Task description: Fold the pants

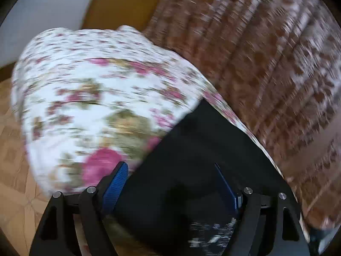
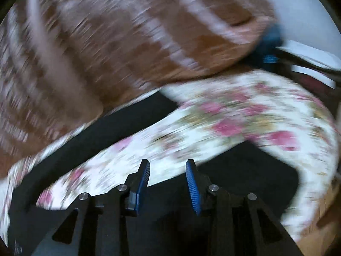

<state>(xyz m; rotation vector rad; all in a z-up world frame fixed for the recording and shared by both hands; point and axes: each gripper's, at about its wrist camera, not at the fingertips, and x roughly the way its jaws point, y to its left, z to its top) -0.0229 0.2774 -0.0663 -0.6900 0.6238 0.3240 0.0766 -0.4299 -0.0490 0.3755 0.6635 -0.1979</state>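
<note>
The black pants point(image 1: 202, 149) lie on a white floral bedsheet point(image 1: 96, 89). In the left wrist view the dark cloth runs from between my fingers up to a pointed corner. My left gripper point(image 1: 170, 177) is open above the pants, jaws wide apart, nothing held. In the right wrist view the black pants point(image 2: 245, 170) lie under and ahead of my right gripper point(image 2: 167, 172), with a long black strip point(image 2: 110, 128) running up left across the sheet point(image 2: 223, 117). The right gripper is open, jaws apart and empty. Both views are motion-blurred.
A brown and white patterned blanket point(image 1: 266, 53) covers the bed's far side; it fills the upper part of the right wrist view point(image 2: 106, 42). A tan patterned floor point(image 1: 12, 149) lies left of the bed. A white wall point(image 1: 42, 10) and a dark blue object point(image 2: 270, 38) stand behind.
</note>
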